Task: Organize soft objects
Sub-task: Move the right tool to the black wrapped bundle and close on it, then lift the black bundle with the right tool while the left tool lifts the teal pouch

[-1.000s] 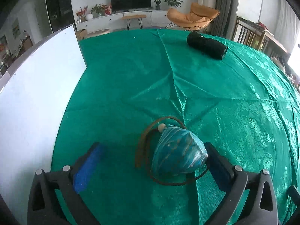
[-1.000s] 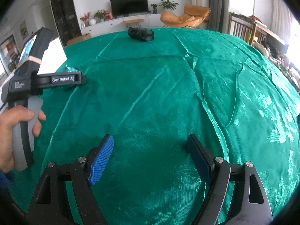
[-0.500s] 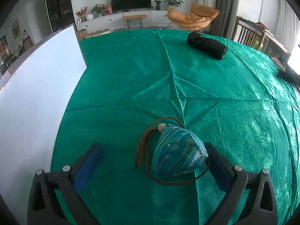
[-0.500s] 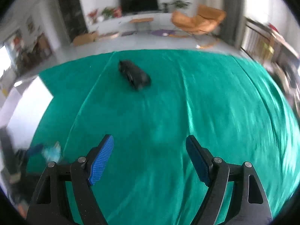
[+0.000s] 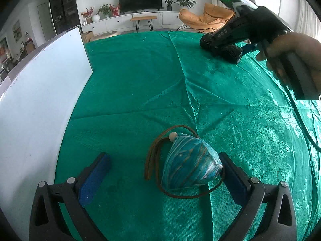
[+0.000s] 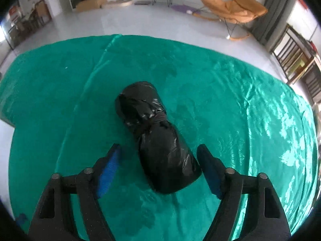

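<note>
A blue patterned pouch (image 5: 190, 164) with a brown cord lies on the green tablecloth (image 5: 136, 76). My left gripper (image 5: 163, 156) stands open around it. The pouch rests close against the right-hand pad, and the left-hand pad is well apart from it. A black plastic-wrapped bundle (image 6: 156, 132) lies near the far side of the table. My right gripper (image 6: 159, 147) straddles its near end with the jaws closing. A gap still shows at the left pad (image 6: 109, 168). In the left wrist view a hand (image 5: 293, 56) holds that gripper over the bundle (image 5: 224, 50).
A white board (image 5: 40, 100) stands upright along the table's left side. The tablecloth has raised creases running through the middle. The table's far edge (image 6: 140, 37) drops to a pale floor with an orange chair (image 6: 230, 10) beyond.
My right gripper has swept across the table to the black bundle and its jaws have narrowed around it. It now shows in the left wrist view. The left gripper and pouch have not moved.
</note>
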Available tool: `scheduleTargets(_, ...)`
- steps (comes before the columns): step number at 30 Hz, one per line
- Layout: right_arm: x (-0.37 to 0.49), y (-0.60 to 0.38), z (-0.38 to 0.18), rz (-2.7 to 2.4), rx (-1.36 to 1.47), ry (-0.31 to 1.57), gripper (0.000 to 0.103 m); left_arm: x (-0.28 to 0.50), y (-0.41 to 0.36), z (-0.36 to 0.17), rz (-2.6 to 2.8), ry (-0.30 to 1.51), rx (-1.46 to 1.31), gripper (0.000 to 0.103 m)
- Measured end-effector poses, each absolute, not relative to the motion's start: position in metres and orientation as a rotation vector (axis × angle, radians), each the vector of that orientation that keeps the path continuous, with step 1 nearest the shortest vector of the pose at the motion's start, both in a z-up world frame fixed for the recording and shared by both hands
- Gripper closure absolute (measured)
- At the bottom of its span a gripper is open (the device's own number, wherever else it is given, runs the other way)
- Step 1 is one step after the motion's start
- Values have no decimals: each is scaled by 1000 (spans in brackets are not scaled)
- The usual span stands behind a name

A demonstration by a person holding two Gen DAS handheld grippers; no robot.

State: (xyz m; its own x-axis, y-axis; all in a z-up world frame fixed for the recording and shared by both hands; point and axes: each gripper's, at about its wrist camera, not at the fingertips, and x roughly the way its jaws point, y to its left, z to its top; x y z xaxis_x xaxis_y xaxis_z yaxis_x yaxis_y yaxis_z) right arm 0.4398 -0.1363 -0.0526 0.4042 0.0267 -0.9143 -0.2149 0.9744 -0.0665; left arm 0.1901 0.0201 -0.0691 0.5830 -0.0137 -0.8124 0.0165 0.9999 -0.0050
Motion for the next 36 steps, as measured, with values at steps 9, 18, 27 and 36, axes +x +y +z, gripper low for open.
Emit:
scheduleTargets(9, 356, -182, -28, 147, 8, 1166, 62, 190, 20, -69, -18, 948, 3, 0)
scheduleTargets(18, 138, -191, -30, 137, 37, 1079, 62, 190, 20, -69, -18, 949, 3, 0)
scheduleTargets(27, 78, -169, -59, 30, -22, 893, 37, 190, 20, -69, -17, 948, 3, 0)
scheduleTargets(36, 73, -172, -60, 52, 2, 872, 27, 191, 19, -70, -16, 948, 3, 0)
